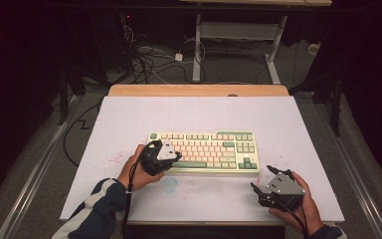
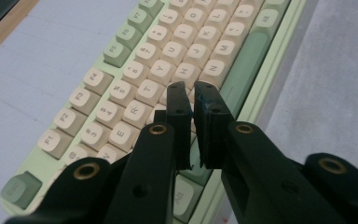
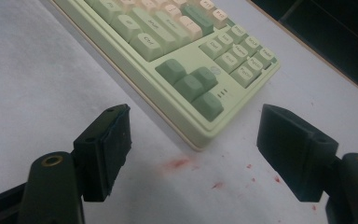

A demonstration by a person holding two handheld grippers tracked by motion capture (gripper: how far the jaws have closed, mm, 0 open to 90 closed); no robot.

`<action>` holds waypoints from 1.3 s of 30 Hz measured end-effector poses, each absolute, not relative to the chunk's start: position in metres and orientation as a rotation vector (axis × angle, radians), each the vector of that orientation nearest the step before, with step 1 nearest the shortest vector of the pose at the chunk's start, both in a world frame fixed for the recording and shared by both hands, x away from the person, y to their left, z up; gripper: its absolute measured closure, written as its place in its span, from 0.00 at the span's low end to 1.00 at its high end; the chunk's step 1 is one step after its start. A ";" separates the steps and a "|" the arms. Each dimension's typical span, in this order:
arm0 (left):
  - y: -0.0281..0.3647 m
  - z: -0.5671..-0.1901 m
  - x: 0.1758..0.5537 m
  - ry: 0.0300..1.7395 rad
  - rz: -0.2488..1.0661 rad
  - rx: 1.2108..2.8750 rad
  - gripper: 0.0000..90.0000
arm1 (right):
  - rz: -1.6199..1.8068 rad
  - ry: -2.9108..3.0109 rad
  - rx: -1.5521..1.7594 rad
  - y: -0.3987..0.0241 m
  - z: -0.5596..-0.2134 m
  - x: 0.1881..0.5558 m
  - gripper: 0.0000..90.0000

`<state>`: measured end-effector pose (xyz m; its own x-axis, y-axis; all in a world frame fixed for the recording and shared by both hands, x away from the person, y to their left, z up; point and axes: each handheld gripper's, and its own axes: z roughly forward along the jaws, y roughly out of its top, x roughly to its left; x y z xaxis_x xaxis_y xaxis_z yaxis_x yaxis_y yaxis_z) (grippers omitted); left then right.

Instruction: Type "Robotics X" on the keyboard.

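A pale green keyboard (image 1: 214,147) with cream and green keys lies in the middle of the white mat (image 1: 129,124). My left gripper (image 1: 175,158) hangs over the keyboard's left half, held in a hand. In the left gripper view its jaws (image 2: 191,88) stand a narrow slit apart above the letter keys (image 2: 177,51), with nothing between them. My right gripper (image 1: 262,178) rests near the table's front right, off the keyboard's right front corner. Its jaws (image 3: 195,114) stand wide open and bare, facing the arrow keys (image 3: 191,86).
Red specks (image 3: 177,163) stain the mat by the keyboard's corner, and a faint blue smear (image 1: 169,184) lies in front of the keyboard. A wooden table edge (image 1: 199,90) runs along the far side. Cables and desk legs (image 1: 196,50) stand on the floor beyond.
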<state>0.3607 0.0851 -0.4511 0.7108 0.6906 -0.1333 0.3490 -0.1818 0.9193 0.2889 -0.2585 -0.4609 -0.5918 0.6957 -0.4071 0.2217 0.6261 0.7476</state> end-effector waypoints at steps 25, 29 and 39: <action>0.119 -0.449 0.360 0.866 0.510 1.637 0.24 | 0.882 2.115 0.740 -0.262 -0.458 0.289 0.29; 0.124 -0.451 0.358 0.861 0.524 1.634 0.23 | 0.881 2.116 0.740 -0.262 -0.458 0.289 0.29; 0.134 -0.460 0.352 0.880 0.553 1.635 0.23 | 0.887 2.117 0.743 -0.260 -0.459 0.291 0.29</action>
